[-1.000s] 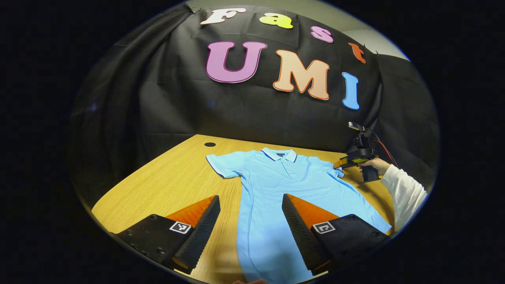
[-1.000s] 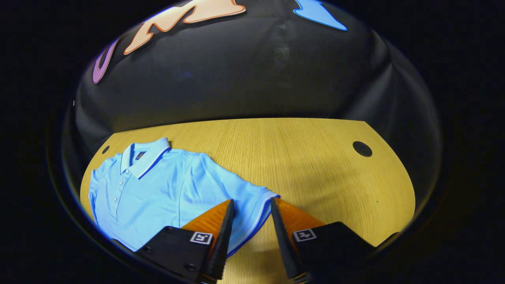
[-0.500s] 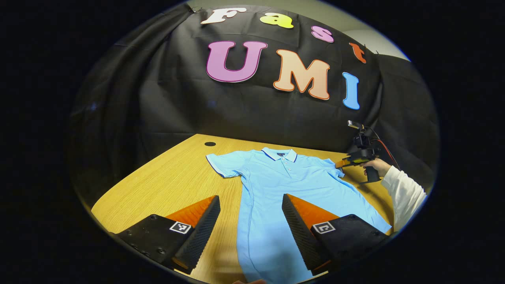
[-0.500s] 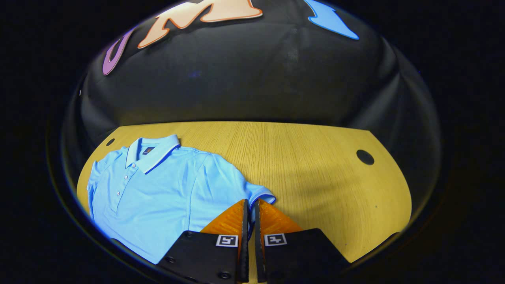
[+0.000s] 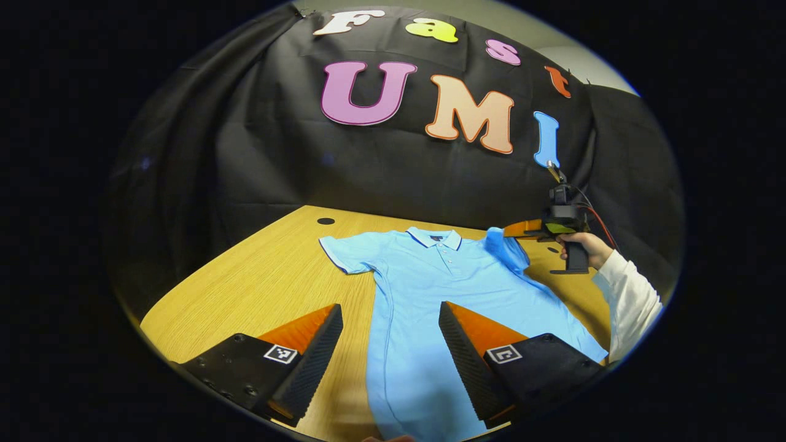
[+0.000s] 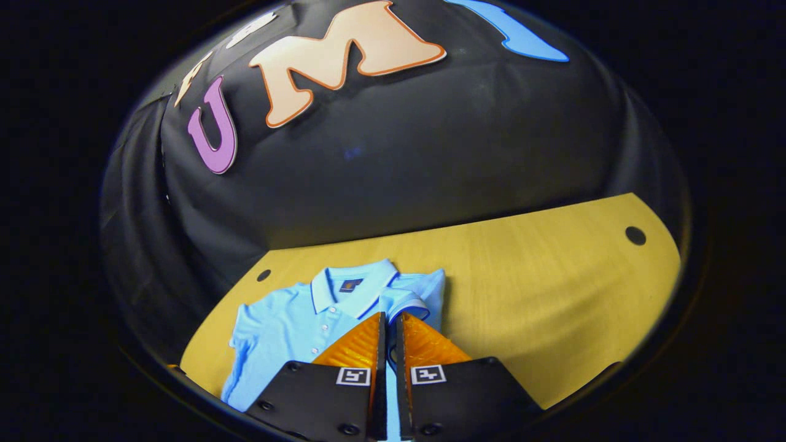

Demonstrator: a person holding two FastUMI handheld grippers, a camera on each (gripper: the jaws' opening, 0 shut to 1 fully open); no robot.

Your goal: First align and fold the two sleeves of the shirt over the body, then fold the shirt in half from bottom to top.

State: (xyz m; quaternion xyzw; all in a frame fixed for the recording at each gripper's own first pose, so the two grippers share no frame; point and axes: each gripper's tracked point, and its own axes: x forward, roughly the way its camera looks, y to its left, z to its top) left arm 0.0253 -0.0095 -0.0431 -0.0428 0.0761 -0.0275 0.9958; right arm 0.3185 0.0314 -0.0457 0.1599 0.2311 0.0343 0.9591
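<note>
Left gripper view: the left gripper (image 5: 390, 322) stands wide open with nothing between its fingers, low over the lower part of the shirt (image 5: 430, 288). The shirt lies front up on the worktop (image 5: 258, 288), collar (image 5: 436, 238) toward the booth wall. One sleeve (image 5: 344, 253) lies flat and spread out to the side. The other sleeve (image 5: 505, 245) is lifted off the worktop and stands up above the shoulder. At that sleeve is the right gripper (image 5: 522, 229), held by a hand (image 5: 583, 245) in a white cuff (image 5: 626, 294). From this distance its finger gap cannot be judged. A round hole (image 5: 325, 221) sits in the worktop near the far edge.

Right gripper view: the right gripper's fingers (image 6: 362, 344) are closed together on the sleeve, whose banded hem (image 6: 408, 302) shows just past the tips. The sleeve is raised and carried in over the shirt body, beside the collar. The buttons (image 6: 325, 316) below the collar are clear here. A second hole (image 6: 635, 235) shows at the far right corner.
</note>
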